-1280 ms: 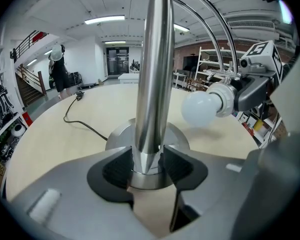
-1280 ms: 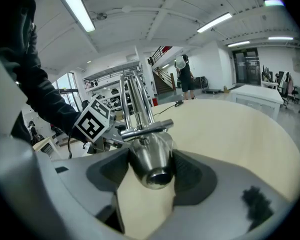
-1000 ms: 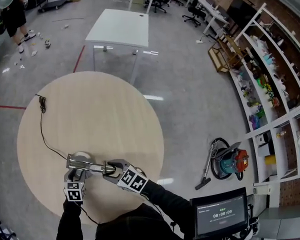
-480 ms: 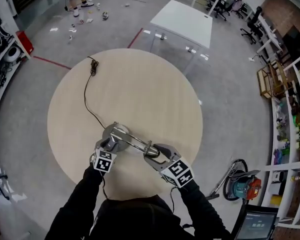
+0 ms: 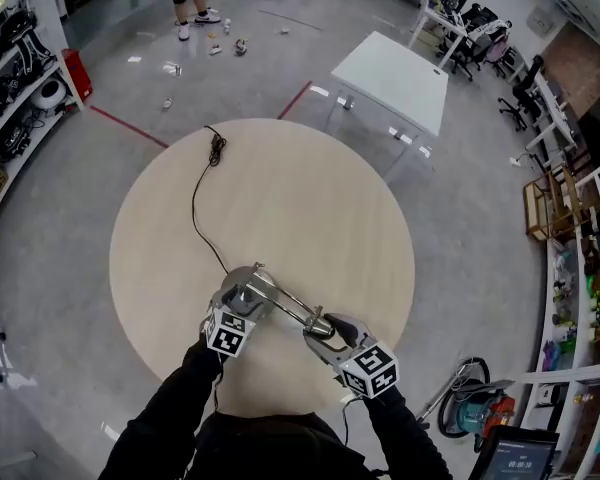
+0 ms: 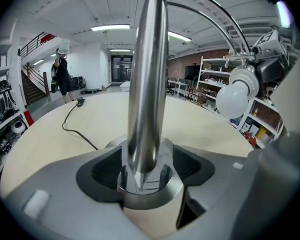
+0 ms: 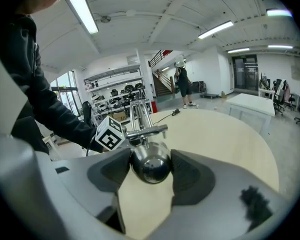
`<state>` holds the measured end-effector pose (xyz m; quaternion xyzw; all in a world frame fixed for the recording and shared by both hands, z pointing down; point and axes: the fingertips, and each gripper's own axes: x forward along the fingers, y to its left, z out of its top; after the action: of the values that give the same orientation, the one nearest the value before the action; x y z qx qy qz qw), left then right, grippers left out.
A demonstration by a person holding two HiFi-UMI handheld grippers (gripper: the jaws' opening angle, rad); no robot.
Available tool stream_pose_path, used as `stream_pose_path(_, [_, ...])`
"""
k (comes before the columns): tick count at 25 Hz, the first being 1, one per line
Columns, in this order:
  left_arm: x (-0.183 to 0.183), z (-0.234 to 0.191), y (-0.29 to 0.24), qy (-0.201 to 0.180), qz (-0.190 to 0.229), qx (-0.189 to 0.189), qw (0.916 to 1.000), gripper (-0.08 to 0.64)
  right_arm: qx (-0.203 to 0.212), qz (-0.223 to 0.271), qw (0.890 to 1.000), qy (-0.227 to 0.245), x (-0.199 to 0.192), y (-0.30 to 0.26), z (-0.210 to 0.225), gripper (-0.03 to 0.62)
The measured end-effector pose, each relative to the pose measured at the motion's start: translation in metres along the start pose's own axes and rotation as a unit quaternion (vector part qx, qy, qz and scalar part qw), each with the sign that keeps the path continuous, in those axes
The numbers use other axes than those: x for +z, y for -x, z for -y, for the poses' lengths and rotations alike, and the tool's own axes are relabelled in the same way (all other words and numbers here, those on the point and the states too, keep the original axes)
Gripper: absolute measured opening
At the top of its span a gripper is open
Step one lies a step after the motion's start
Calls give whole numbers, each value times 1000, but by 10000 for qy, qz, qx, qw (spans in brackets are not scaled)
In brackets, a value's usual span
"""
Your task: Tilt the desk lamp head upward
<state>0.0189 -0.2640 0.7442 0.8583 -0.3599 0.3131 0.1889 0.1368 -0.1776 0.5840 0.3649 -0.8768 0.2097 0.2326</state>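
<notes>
One lamp [image 5: 283,299], one table [image 5: 280,188], left claw [image 5: 237,306], right claw [image 5: 322,328].

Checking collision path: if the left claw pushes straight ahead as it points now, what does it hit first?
Likely the upright chrome lamp post, standing between the jaws of the left claw, which have just been opening.
</notes>
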Motion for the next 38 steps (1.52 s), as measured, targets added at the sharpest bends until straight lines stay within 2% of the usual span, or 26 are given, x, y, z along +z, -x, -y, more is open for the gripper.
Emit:
stream_pose_path(5, [-12, 5, -6, -226, -269, 109, 9993, 272, 39, -19, 9999, -107, 0, 8, -4, 264])
stream_pose_path(9, [-14, 6, -6, -248, -309, 96, 9992, 267, 59, 108, 9996, -254, 3, 10, -3, 256])
stream_pose_path(20, [-17, 9, 3, -254, -328, 100, 9991, 267, 27, 180, 9996, -209, 3, 16, -11, 255])
stream_pose_path(25, [10, -5, 37, -408, -139, 327, 9985, 267, 52, 484, 9988, -45, 24, 22, -26, 256])
stream_pose_path(29, [-3, -6, 6, -296, -265, 170, 9991, 267, -110, 470, 9988, 124, 2, 1, -10, 258])
stream_pose_path(38, [-7, 0, 3, -265, -288, 140, 9991, 267, 96, 689, 9974, -185, -12, -18, -7, 265])
